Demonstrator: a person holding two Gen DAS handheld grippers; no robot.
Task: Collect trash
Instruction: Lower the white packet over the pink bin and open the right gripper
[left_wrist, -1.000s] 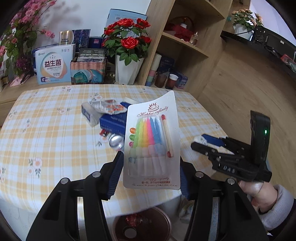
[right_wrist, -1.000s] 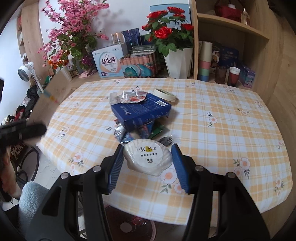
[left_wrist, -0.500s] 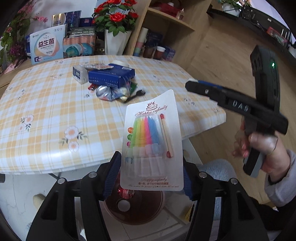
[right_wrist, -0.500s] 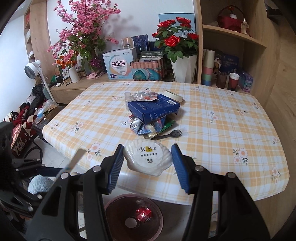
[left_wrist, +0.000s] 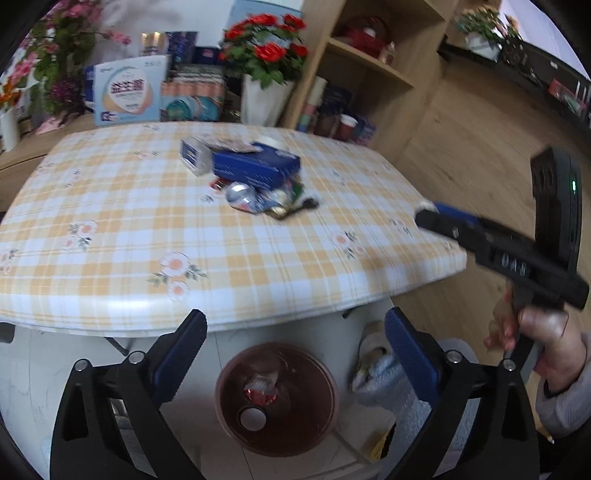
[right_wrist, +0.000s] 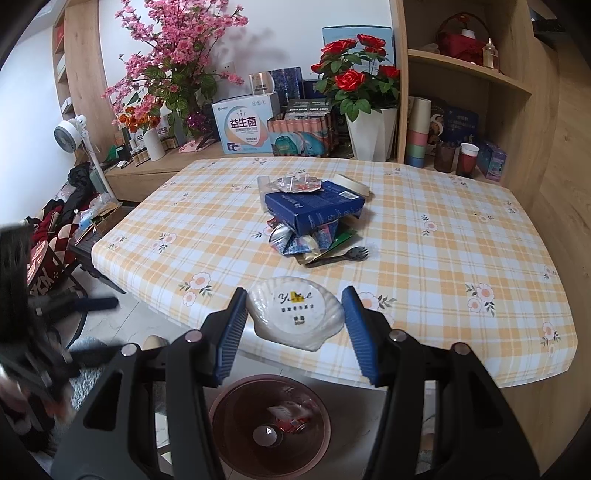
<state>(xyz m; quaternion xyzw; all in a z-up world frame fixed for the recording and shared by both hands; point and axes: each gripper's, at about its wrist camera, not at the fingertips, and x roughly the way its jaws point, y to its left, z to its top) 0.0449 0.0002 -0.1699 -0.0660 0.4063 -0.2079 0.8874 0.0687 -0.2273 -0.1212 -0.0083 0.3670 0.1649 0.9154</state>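
My left gripper (left_wrist: 295, 325) hangs over the brown round bin (left_wrist: 221, 387) on the floor by the table's near edge. Its jaws are opening, with nothing between them. Red and white trash (left_wrist: 260, 387) lies inside the bin. My right gripper (right_wrist: 294, 299) is shut on a white shell-shaped soap packet (right_wrist: 295, 317), just above the table edge and the bin (right_wrist: 221, 406). On the checked tablecloth (right_wrist: 443, 258) sits a pile of trash: a blue box (right_wrist: 314, 206), crumpled wrappers (right_wrist: 295, 240) and a black spork (right_wrist: 340, 256).
A white vase of red roses (right_wrist: 369, 136), boxes and a wooden shelf (right_wrist: 461, 74) stand behind the table. A hand (left_wrist: 535, 332) holds the right gripper at the right of the left wrist view. Clothes and a fan (right_wrist: 70, 136) clutter the floor at left.
The left gripper has opened and the candle card is gone from between its jaws. Both grippers have drawn back from the table toward the bin. The right one still holds the soap packet.
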